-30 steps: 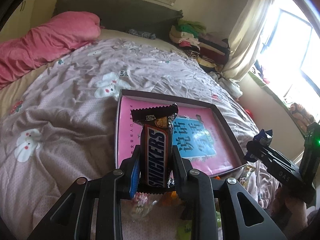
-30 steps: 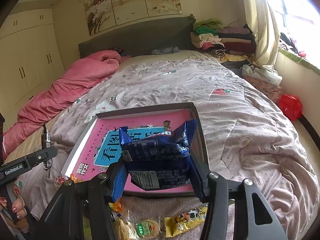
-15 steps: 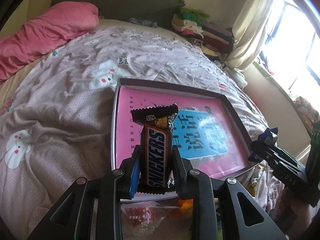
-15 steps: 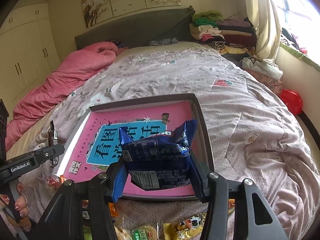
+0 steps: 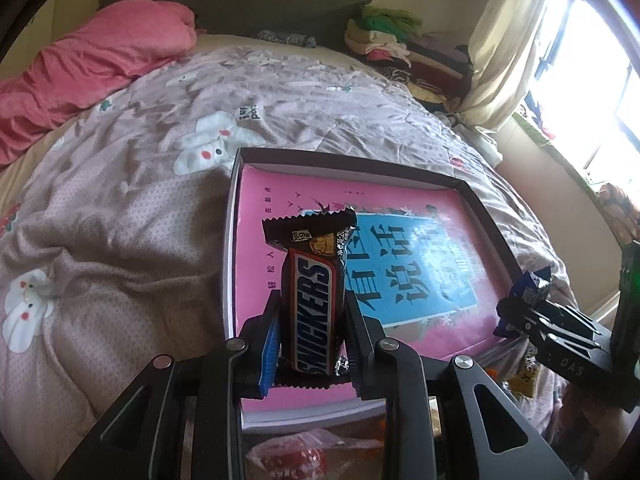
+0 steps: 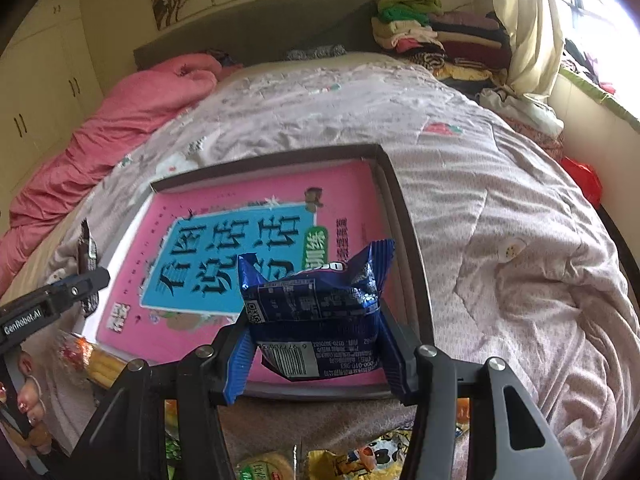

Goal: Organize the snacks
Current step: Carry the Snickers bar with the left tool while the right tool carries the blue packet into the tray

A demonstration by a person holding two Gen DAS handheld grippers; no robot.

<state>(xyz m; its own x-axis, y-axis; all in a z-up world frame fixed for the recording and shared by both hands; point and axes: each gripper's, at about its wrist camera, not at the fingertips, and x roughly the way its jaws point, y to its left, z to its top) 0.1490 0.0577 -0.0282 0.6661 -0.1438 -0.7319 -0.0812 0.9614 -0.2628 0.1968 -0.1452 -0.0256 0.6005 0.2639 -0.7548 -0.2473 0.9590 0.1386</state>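
Pink-floored tray (image 5: pixel 472 188) on quilted bed (image 5: pixel 100 240)

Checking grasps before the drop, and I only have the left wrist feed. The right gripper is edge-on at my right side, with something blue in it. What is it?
Observer: A blue foil snack packet, its barcode side facing the camera, clamped between the right gripper jaws.
Operator: Is it over the box?
Observer: In the right wrist view it sits in front of the near right part of the shallow box, whose pink floor holds no snacks.
Operator: Is there anything loose near it that I can't see?
Observer: Yes. A yellow wrapper with a cartoon panda lies on the quilt just in front of the box.
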